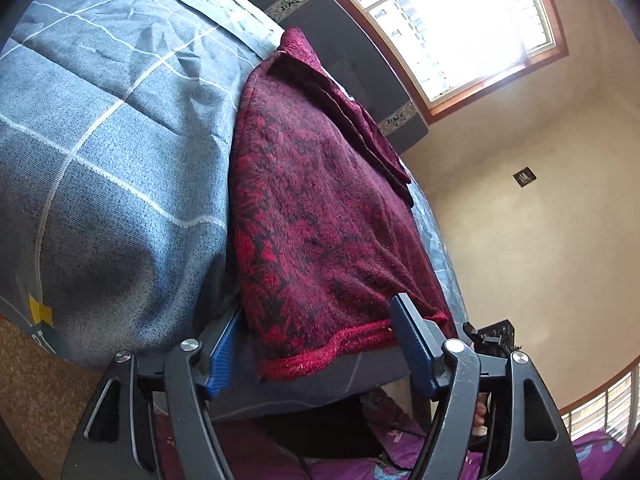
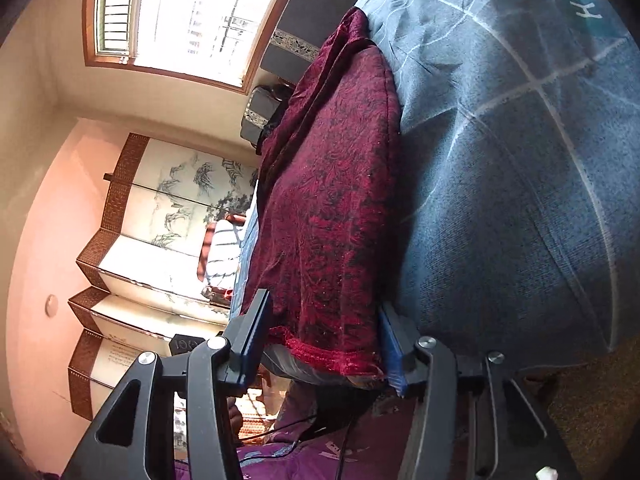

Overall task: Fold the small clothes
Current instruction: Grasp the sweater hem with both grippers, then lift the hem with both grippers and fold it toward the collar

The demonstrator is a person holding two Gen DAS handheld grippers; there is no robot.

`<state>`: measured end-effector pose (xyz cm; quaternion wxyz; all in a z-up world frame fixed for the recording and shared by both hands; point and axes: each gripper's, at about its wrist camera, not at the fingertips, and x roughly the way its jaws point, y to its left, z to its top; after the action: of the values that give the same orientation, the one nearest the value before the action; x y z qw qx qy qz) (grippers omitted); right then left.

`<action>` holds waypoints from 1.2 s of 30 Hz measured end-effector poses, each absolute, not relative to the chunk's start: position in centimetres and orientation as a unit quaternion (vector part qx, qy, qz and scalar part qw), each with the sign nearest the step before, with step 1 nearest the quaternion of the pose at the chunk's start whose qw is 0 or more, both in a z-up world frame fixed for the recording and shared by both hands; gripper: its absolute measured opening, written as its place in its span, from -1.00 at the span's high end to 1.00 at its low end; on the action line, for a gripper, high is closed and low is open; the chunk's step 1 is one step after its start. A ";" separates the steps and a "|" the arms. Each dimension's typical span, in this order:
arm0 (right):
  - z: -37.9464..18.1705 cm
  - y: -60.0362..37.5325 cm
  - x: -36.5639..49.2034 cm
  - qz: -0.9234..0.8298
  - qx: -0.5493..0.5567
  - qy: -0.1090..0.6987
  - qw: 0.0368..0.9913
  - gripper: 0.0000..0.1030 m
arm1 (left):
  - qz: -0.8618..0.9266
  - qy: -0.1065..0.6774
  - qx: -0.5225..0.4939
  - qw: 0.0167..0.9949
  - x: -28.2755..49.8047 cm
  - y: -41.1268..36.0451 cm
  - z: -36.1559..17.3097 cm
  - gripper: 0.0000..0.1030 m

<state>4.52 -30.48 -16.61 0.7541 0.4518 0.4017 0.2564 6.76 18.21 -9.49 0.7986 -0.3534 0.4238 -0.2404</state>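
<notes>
A dark red patterned garment (image 1: 320, 208) lies flat on a grey-blue checked cover (image 1: 120, 140), its near hem at the cover's edge. My left gripper (image 1: 318, 346) stands open at that hem. Its blue-padded fingers (image 1: 222, 354) sit on either side of the hem, and the fabric lies loose between them. In the right wrist view the same garment (image 2: 332, 200) runs away from me on the cover (image 2: 520, 160). My right gripper (image 2: 322, 340) also stands open astride the hem, with its fingers (image 2: 256, 332) close beside the fabric's two edges. The far end of the garment is folded over in a narrow strip.
A bright window (image 1: 460, 28) and a dark patterned panel (image 1: 340, 40) stand behind the cover. A painted folding screen (image 2: 160, 208) stands by the pink wall. Purple fabric (image 1: 400, 460) with black cables lies below the grippers. Brown carpet (image 1: 32, 380) shows beside the cover.
</notes>
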 end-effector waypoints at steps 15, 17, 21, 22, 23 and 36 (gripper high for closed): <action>-15.3 -29.2 5.0 0.258 0.439 0.387 0.769 0.74 | -0.217 0.400 -0.338 0.824 7.2 17.0 -7.4 0.84; -13.0 -29.5 4.6 0.265 0.428 0.362 0.784 0.75 | -0.223 0.377 -0.327 0.838 6.7 17.0 -5.5 0.84; -11.4 -29.7 4.1 0.272 0.402 0.360 0.797 0.79 | -0.229 0.367 -0.303 0.849 6.1 16.9 -4.8 0.84; -12.0 -29.8 4.1 0.270 0.405 0.366 0.793 0.79 | -0.228 0.372 -0.299 0.849 6.1 16.8 -5.2 0.84; -12.7 -30.0 3.9 0.267 0.414 0.371 0.787 0.79 | -0.225 0.378 -0.299 0.847 5.9 16.8 -5.7 0.84; -12.6 -30.0 3.2 0.252 0.413 0.368 0.794 0.83 | -0.224 0.361 -0.313 0.850 5.1 16.9 -5.4 0.84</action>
<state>3.17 -30.04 -12.56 0.7938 0.4134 0.3683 0.2515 5.11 16.92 -5.37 0.8497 -0.3128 0.3606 -0.2238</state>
